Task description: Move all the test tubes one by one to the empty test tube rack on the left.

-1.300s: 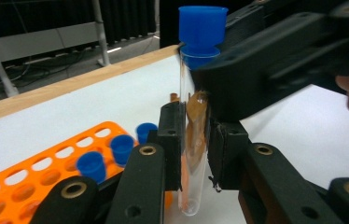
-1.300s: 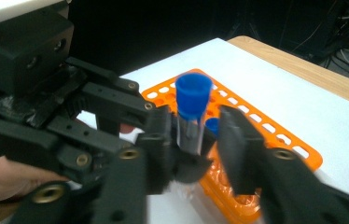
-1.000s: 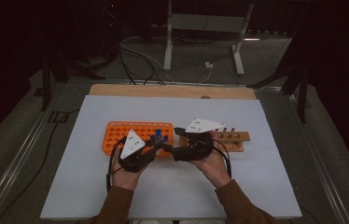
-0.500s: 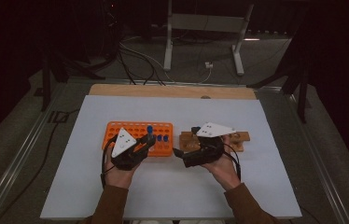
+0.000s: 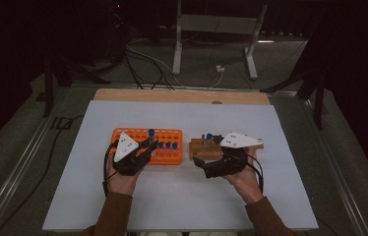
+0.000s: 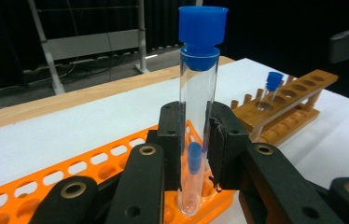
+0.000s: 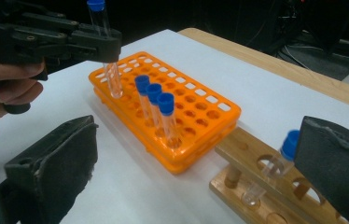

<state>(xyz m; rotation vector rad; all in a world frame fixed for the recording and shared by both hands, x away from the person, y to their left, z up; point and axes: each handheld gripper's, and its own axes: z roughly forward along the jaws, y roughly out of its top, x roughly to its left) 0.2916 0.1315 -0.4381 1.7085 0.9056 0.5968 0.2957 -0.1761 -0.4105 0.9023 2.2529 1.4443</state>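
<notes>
Left gripper (image 5: 145, 147): jaws clamped, held level in the left hand (image 5: 120, 179). Right gripper (image 5: 206, 157): jaws have just been opening and stand wide apart, nothing between them; right hand (image 5: 243, 179) palm-up.

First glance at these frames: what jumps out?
The left gripper, clamped on a blue-capped glass tube, its foot in the orange rack at the mat's middle. In that rack stand three more capped tubes. To its right the right gripper gapes beside a wooden rack holding one tube.
</notes>
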